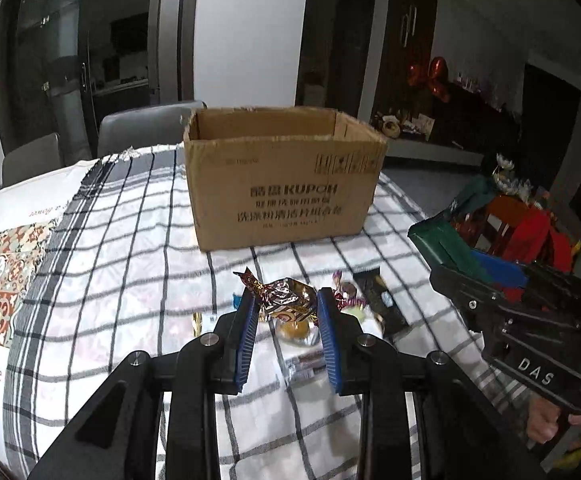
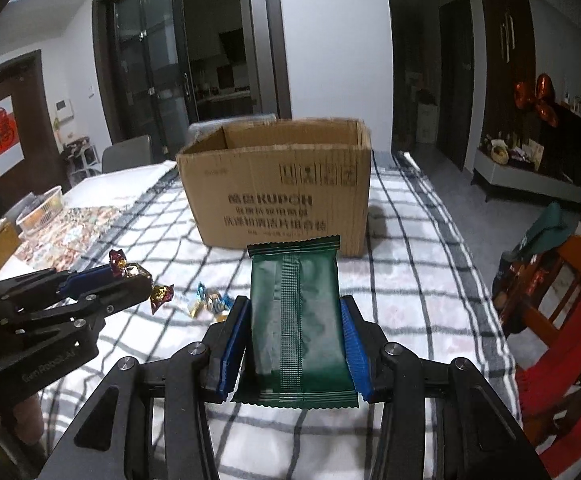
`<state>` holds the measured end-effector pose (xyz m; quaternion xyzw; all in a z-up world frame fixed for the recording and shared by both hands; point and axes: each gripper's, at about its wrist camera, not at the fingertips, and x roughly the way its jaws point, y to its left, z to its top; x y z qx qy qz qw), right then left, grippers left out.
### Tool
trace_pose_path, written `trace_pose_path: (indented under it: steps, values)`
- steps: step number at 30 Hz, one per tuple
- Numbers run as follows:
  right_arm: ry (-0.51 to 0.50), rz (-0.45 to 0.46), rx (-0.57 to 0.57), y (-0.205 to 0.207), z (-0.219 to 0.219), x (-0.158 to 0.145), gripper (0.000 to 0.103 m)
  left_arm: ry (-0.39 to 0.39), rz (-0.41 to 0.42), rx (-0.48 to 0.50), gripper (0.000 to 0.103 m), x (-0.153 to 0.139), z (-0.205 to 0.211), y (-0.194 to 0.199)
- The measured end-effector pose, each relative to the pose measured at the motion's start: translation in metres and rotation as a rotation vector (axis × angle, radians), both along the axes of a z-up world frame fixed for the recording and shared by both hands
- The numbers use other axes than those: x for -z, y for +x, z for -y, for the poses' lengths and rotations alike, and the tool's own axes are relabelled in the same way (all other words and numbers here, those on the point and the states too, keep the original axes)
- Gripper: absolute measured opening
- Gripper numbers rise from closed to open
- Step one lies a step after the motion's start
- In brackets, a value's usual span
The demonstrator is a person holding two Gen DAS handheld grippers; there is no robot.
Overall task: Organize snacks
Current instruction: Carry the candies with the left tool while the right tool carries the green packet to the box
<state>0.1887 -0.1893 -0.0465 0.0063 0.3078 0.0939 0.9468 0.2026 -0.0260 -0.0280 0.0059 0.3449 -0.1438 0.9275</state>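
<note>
An open cardboard box (image 1: 286,184) stands on the checked tablecloth; it also shows in the right wrist view (image 2: 278,196). My left gripper (image 1: 288,300) is shut on a brown and gold wrapped candy (image 1: 286,300), held above the table short of the box; the candy also shows in the right wrist view (image 2: 130,270). My right gripper (image 2: 294,308) is shut on a dark green snack packet (image 2: 298,320), held flat and pointing at the box. The packet appears at the right of the left wrist view (image 1: 442,244). Several loose candies (image 1: 350,300) lie on the cloth below.
A black snack bar (image 1: 382,304) and a round yellow pastry (image 1: 294,330) lie on the cloth. Blue-wrapped candies (image 2: 210,304) lie left of the packet. A plastic basket (image 2: 40,210) sits far left. A wooden chair with red cloth (image 2: 562,300) stands at the table's right edge.
</note>
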Motion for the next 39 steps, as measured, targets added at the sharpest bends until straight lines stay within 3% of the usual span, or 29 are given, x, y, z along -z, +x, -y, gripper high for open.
trace_pose_path:
  steps: [15, 25, 33, 39]
  values:
    - [0.043, 0.109, -0.025, 0.034, 0.001, -0.055, 0.046, 0.049, 0.165, -0.011, 0.03, -0.059, -0.004, 0.022]
    - [0.061, 0.127, -0.044, 0.075, 0.001, -0.084, 0.046, 0.061, 0.248, -0.01, 0.03, -0.094, -0.005, 0.056]
    - [0.077, 0.127, -0.062, 0.11, 0.0, -0.1, 0.046, 0.058, 0.266, 0.002, 0.03, -0.11, -0.004, 0.083]
    - [0.084, 0.075, -0.088, 0.144, 0.0, -0.098, 0.046, 0.057, 0.239, 0.014, 0.03, -0.108, 0.001, 0.111]
